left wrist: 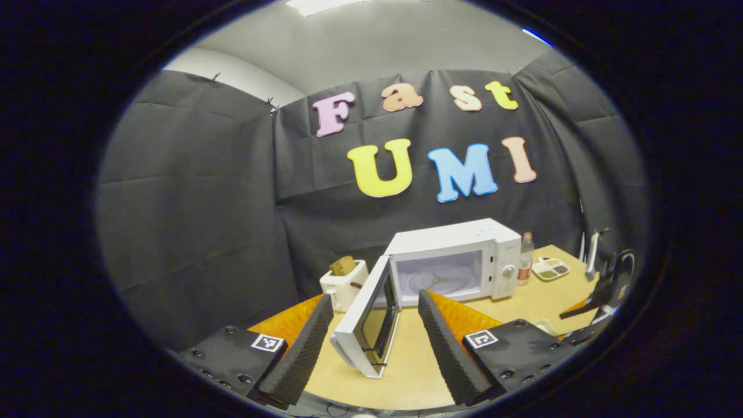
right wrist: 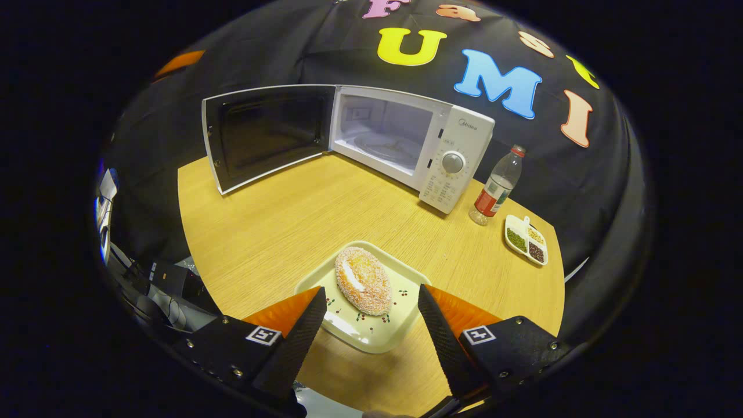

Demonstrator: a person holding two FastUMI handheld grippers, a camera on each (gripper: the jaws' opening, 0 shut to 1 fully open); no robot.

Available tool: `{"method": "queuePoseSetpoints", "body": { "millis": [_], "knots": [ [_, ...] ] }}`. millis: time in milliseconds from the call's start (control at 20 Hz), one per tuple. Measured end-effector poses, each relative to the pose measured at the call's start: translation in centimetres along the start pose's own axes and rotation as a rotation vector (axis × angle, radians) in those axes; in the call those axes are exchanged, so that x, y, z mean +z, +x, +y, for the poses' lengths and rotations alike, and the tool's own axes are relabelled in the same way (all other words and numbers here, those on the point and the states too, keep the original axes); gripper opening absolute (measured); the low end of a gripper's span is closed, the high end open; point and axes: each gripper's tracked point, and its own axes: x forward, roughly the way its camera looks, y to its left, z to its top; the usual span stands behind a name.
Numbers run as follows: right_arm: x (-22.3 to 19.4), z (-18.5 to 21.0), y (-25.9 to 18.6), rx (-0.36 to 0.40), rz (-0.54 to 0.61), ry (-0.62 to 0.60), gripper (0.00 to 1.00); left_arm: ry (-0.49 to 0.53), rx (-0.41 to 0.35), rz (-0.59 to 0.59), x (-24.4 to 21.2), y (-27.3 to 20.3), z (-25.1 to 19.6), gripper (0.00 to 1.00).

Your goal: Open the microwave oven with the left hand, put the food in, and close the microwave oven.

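Observation:
The white microwave (left wrist: 458,258) stands on the wooden table with its door (left wrist: 365,325) swung wide and its cavity empty. In the left gripper view my left gripper (left wrist: 374,299) is open, and the door's free edge sits in line with the gap between its fingers, touching neither. A sugar-coated oval bread (right wrist: 363,287) lies on a pale square plate (right wrist: 377,339) near the table's front edge. My right gripper (right wrist: 370,293) is open, its fingers flanking the plate's near side without pressing on it. From this side the microwave (right wrist: 406,136) and its door (right wrist: 267,133) stand behind the plate.
A white toaster (left wrist: 343,281) with a slice in it stands left of the microwave. To the microwave's right are a plastic bottle (right wrist: 496,188) and a small divided dish (right wrist: 525,238). Bare wooden table (right wrist: 278,226) lies between plate and microwave. Cables and gear (right wrist: 168,290) sit beyond the table's left edge.

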Motion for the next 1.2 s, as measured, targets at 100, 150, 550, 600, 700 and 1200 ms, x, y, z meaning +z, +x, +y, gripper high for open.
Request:
{"method": "queuePoseSetpoints", "body": {
  "millis": [100, 150, 550, 600, 700, 1200],
  "knots": [
    [-0.1, 0.0, 1.8, -0.017, 0.02, -0.02, 0.98, -0.015, -0.052, -0.042, 2.6, 1.0, -1.3, 0.94],
    [0.2, 0.0, 2.6, -0.021, 0.022, -0.024, 0.98, -0.02, -0.068, -0.054, 3.5, 1.6, -1.6, 0.94],
    [-0.2, 0.5, 7.3, -0.016, 0.101, -0.026, 0.97, -0.05, -0.109, -0.074, 5.5, 5.1, -1.3, 1.0],
    [-0.1, 0.5, 7.4, -0.02, 0.104, -0.013, 0.96, -0.051, -0.115, -0.068, 5.3, 5.4, -1.1, 1.0],
    [-0.1, 0.9, 7.7, -0.008, 0.111, 0.004, 0.96, -0.049, -0.119, -0.058, 4.8, 6.0, -0.6, 0.97],
    [1.4, 0.6, 7.6, 0.006, 0.16, 0.121, 0.72, -0.026, -0.168, -0.056, 4.0, 8.5, -0.3, 1.0]
  ]
}}
